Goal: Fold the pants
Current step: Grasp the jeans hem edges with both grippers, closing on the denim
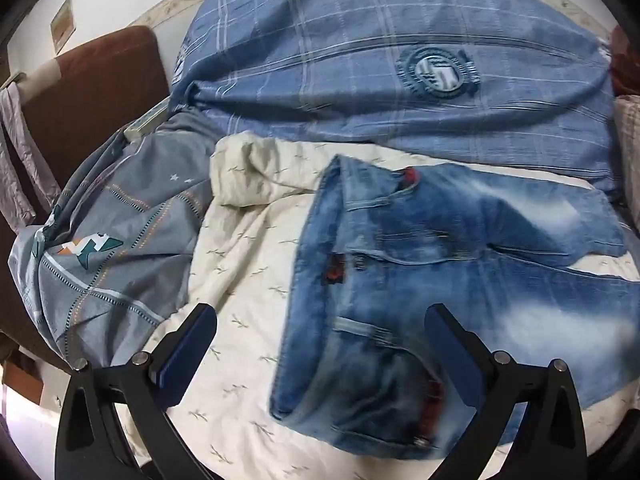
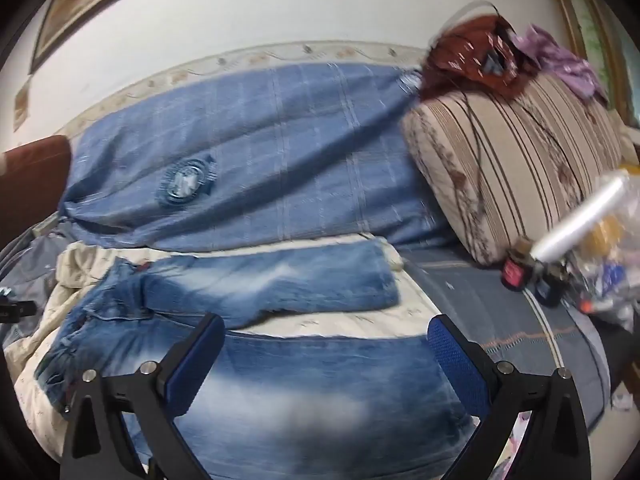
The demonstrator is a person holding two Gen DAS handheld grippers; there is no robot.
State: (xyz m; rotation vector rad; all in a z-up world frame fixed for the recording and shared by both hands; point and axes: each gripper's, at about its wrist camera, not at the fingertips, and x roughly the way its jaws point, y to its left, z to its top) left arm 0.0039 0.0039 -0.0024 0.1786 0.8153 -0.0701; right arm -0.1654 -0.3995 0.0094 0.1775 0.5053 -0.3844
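Note:
Faded blue jeans [image 1: 460,264] lie spread on a cream quilt [image 1: 240,280], waistband to the left and both legs running right. In the right wrist view the jeans [image 2: 280,284] show one leg at the back and the other leg near the camera. My left gripper [image 1: 320,316] is open, hovering above the waistband end, holding nothing. My right gripper [image 2: 326,328] is open above the near leg, holding nothing.
A blue checked duvet [image 1: 360,72] lies behind the jeans. A grey patterned sheet [image 1: 112,248] is bunched at the left. A striped pillow [image 2: 512,168] sits at the right with red [image 2: 468,56] and purple cloth on it. Small bottles and a plastic bag [image 2: 560,264] lie beside it.

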